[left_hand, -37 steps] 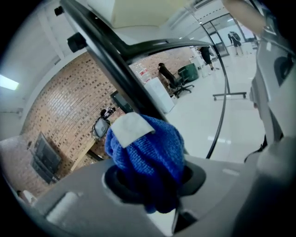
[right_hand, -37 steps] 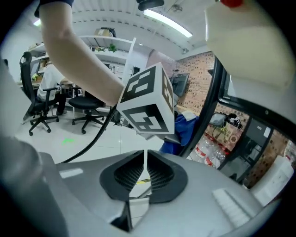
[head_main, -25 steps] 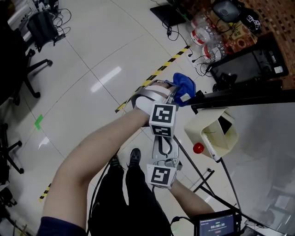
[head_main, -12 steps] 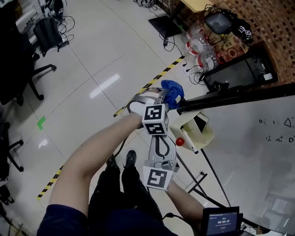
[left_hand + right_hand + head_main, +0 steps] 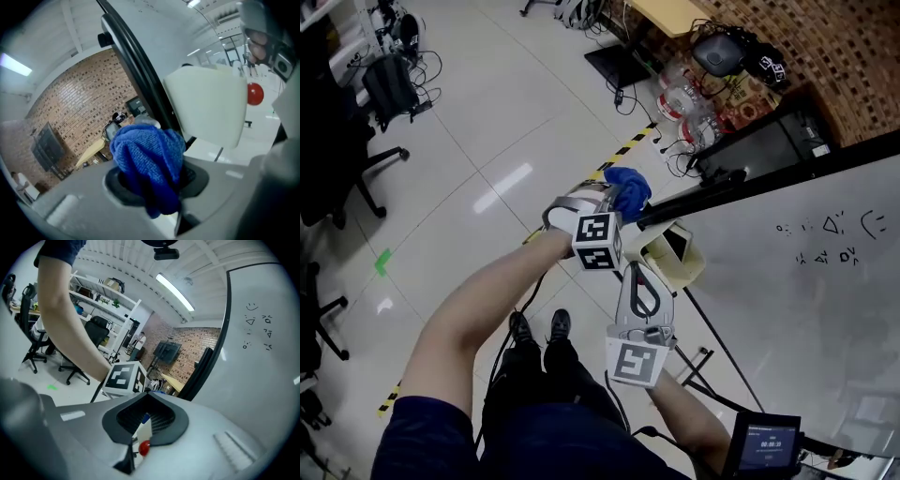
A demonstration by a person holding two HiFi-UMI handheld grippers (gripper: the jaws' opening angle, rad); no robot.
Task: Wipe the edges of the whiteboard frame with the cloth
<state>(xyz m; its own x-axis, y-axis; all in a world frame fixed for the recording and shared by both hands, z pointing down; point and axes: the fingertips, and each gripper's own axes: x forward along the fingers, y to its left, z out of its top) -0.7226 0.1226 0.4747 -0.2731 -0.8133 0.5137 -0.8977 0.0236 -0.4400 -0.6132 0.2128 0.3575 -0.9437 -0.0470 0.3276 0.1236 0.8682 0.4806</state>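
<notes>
**Head view:** L gripper (image 5: 617, 199), centre frame, is clamped on the blue cloth (image 5: 628, 187). Cloth sits at the lower-left end of the black whiteboard frame (image 5: 722, 185); contact not clear. R gripper (image 5: 639, 274) is below it, lower centre, jaws closed and empty, beside a cream box (image 5: 670, 253). Whiteboard (image 5: 806, 309) fills the right side.

**L gripper view:** cloth (image 5: 147, 164) is bunched centre-low, pinched betw. both jaws. Frame (image 5: 136, 61) runs as a dark bar from top centre down behind the cloth. Cream box is right of it, red button (image 5: 255, 93) at far right.

**R gripper view:** jaws together, nothing held. Whiteboard w/ black frame edge is on the right. L gripper's marker cube (image 5: 123, 377) is centre-left.
</notes>
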